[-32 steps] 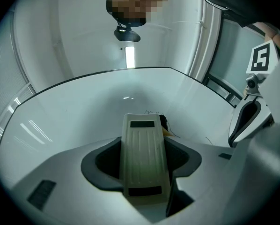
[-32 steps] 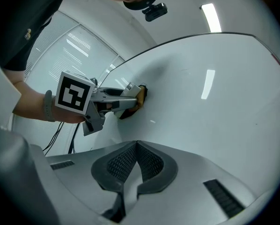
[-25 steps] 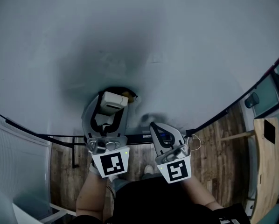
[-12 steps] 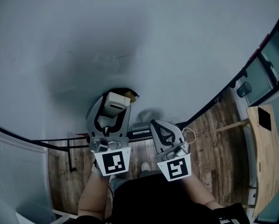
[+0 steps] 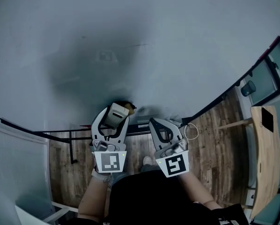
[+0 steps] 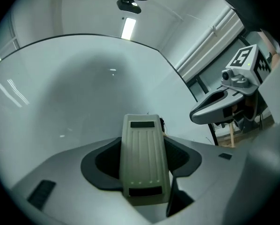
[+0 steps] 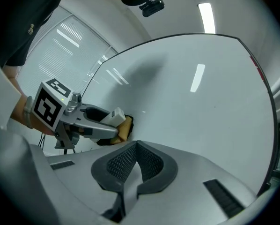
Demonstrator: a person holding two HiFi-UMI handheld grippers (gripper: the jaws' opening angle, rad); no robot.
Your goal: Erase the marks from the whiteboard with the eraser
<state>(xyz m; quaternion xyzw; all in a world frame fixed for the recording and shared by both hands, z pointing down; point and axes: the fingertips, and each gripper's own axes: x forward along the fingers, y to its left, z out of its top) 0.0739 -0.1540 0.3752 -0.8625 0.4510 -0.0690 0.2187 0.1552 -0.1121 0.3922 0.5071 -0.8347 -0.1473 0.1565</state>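
Two grippers sat low at the bottom edge of the whiteboard [image 5: 187, 41], and only the left gripper [image 5: 114, 119] carried anything. Its jaws were clamped on the pale eraser [image 6: 143, 158], one against each long side, with the eraser's long axis running straight out between them toward the board. In the right gripper view the eraser's yellowish pad appeared to rest against the board surface, close to the lower frame. What remained to wipe lay up the board from it: a faint small mark [image 5: 106, 56] almost straight above the eraser, set in a grey patch [image 5: 79, 71] that could have been smear or shadow. The right gripper [image 7: 136, 162], jaws pinched together on nothing, hung just beside the left one, on the side away from the patch. The next stroke therefore looked to be the left gripper's, pushed upward along the eraser's own axis.
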